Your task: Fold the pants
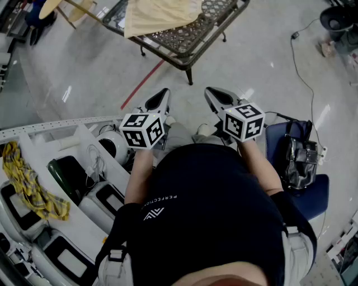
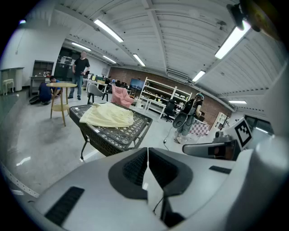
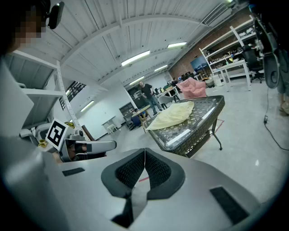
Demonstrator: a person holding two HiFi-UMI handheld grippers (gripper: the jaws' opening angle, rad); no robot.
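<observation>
Jaws of left hand-held gripper (image 2: 147, 151) and right hand-held gripper (image 3: 144, 150) together, gripping nothing

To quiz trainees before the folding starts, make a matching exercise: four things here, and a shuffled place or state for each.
1 pale yellow cloth pants
2 yellow plaid cloth
3 shiny black bag
4 left gripper

A jaws shut, nothing between them
B far right, on a dark blue surface
C on the dark wicker table
D far left in the head view

Pairs: 1-C, 2-D, 3-B, 4-A
</observation>
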